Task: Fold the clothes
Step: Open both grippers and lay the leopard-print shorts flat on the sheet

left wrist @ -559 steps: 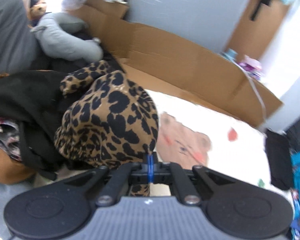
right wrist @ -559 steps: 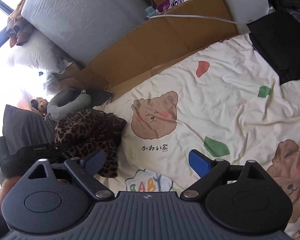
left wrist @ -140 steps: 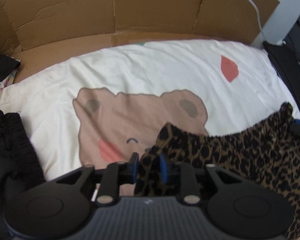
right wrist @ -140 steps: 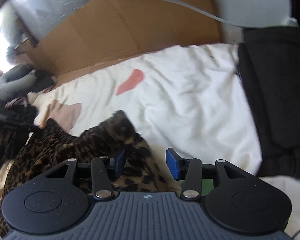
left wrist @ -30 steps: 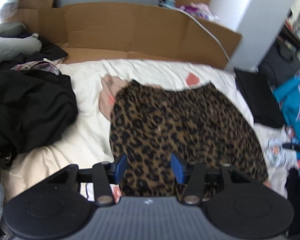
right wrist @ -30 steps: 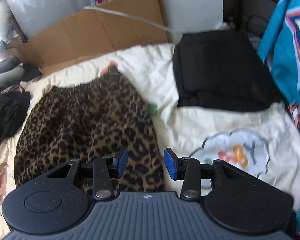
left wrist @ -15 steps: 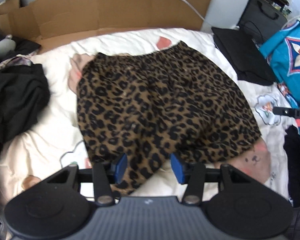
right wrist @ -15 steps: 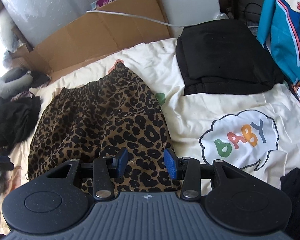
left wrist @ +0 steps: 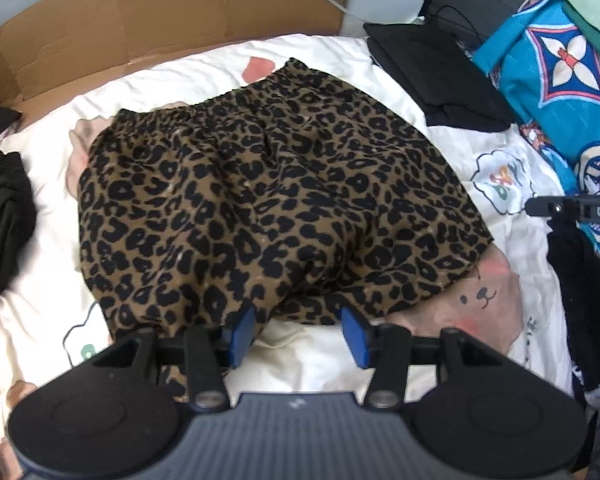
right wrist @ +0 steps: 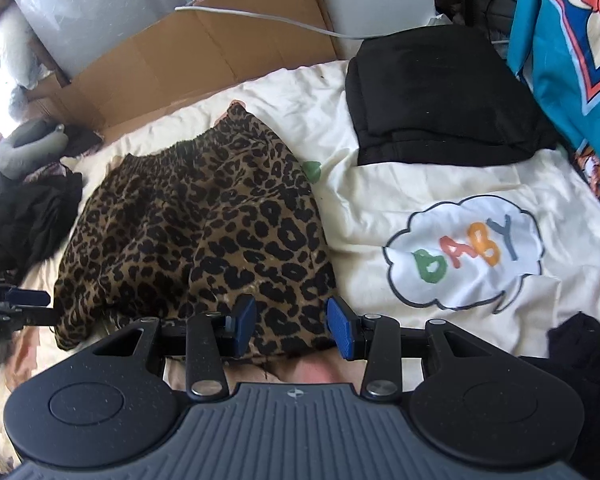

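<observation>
A leopard-print skirt [left wrist: 268, 208] lies spread flat on the cream bear-print sheet [left wrist: 204, 64], waistband at the far side. It also shows in the right wrist view [right wrist: 204, 236]. My left gripper [left wrist: 298, 338] is open and empty, just above the skirt's near hem at its left part. My right gripper [right wrist: 292, 328] is open and empty over the hem's right corner. Each gripper's tip shows at the edge of the other's view.
A folded black garment [right wrist: 440, 96] lies at the far right of the bed. A heap of black clothes [right wrist: 24, 220] lies at the left. Cardboard [left wrist: 160, 20] lines the far side. A blue patterned fabric [left wrist: 560, 64] hangs at the right.
Both grippers have drawn back toward the skirt's near hem and stay open. The skirt lies still.
</observation>
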`<action>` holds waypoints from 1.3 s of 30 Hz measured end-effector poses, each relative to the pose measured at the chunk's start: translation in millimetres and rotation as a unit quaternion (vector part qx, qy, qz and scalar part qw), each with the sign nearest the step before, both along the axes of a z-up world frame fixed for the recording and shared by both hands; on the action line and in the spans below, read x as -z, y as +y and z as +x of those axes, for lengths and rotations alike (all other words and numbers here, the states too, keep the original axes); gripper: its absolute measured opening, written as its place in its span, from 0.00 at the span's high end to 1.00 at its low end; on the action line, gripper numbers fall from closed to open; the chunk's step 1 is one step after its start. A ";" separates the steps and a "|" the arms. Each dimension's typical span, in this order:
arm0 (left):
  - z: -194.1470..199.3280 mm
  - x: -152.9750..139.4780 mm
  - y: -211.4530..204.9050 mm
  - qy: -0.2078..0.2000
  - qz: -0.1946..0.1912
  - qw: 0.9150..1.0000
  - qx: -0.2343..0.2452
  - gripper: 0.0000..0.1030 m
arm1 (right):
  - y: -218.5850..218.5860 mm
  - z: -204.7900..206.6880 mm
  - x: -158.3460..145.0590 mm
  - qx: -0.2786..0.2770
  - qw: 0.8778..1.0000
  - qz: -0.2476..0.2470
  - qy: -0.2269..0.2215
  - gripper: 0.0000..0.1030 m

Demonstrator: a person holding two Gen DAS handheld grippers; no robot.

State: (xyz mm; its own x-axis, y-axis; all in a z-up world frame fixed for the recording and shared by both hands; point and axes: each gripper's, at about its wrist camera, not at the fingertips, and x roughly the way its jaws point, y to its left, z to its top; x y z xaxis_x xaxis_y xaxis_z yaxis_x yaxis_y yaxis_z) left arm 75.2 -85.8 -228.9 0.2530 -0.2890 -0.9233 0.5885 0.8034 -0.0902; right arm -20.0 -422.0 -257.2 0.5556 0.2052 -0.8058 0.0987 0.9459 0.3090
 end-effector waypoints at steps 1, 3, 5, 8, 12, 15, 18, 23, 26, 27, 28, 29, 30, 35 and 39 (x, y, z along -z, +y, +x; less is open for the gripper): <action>-0.9 0.6 -0.6 -0.003 0.003 1.000 0.007 0.50 | -0.5 -0.5 -2.7 0.000 1.000 -0.005 0.001 0.55; -2.4 3.5 -0.8 -0.006 0.005 1.000 0.017 0.50 | -0.8 -2.6 -9.7 -0.001 1.000 -0.012 -0.003 0.55; -3.2 6.9 1.3 -0.001 0.005 1.000 0.016 0.50 | -1.2 -5.4 -17.4 -0.002 1.000 -0.015 -0.009 0.54; -6.4 11.3 7.0 0.004 -0.002 1.000 0.010 0.50 | -2.0 -6.3 -24.4 -0.006 1.000 -0.022 -0.007 0.53; -13.4 14.2 14.5 0.004 -0.011 1.000 0.006 0.50 | -5.3 -7.3 -28.2 -0.013 1.000 -0.022 -0.005 0.53; -19.8 17.7 19.7 0.003 -0.027 1.000 -0.004 0.50 | -7.5 -8.1 -16.6 -0.014 1.000 -0.025 0.001 0.53; -22.2 29.6 18.7 0.002 -0.036 0.999 -0.007 0.50 | -8.4 -11.6 1.0 -0.016 1.000 -0.020 0.004 0.53; -19.2 47.9 18.0 0.003 -0.056 0.998 -0.040 0.52 | -6.5 -12.5 32.8 -0.019 1.000 -0.007 0.023 0.53; -15.5 58.2 12.3 0.007 -0.058 0.997 -0.044 0.52 | -2.9 -10.3 44.3 -0.019 0.999 -0.004 0.033 0.53; -13.7 62.8 8.7 0.008 -0.055 0.998 -0.042 0.52 | -2.5 -9.2 46.7 -0.019 0.999 -0.002 0.036 0.53; -11.8 67.4 5.2 0.010 -0.051 0.998 -0.041 0.52 | -2.2 -8.0 48.5 -0.019 0.999 -0.002 0.039 0.53; -10.0 72.2 1.8 0.010 -0.047 0.998 -0.040 0.52 | -2.3 -6.6 50.1 -0.019 0.999 -0.002 0.040 0.53; -7.9 77.4 -0.4 0.009 -0.038 0.998 -0.046 0.52 | -2.7 -5.1 51.9 -0.019 0.999 -0.001 0.041 0.53; 8.0 90.7 6.7 0.005 -0.037 0.994 -0.101 0.52 | -5.2 4.4 62.5 -0.007 0.999 0.008 0.053 0.53; 21.4 89.9 19.3 -0.013 -0.053 0.991 -0.123 0.52 | -4.6 11.3 67.4 -0.008 0.998 0.025 0.051 0.52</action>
State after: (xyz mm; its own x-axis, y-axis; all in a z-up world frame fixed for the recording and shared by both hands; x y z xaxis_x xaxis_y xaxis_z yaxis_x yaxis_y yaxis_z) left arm 96.6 -66.5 -318.8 0.3513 -0.3110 -0.8831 0.3793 0.9096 -0.1694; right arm -8.7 -426.6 -324.5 0.4678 0.2547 -0.8463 0.1166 0.9314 0.3448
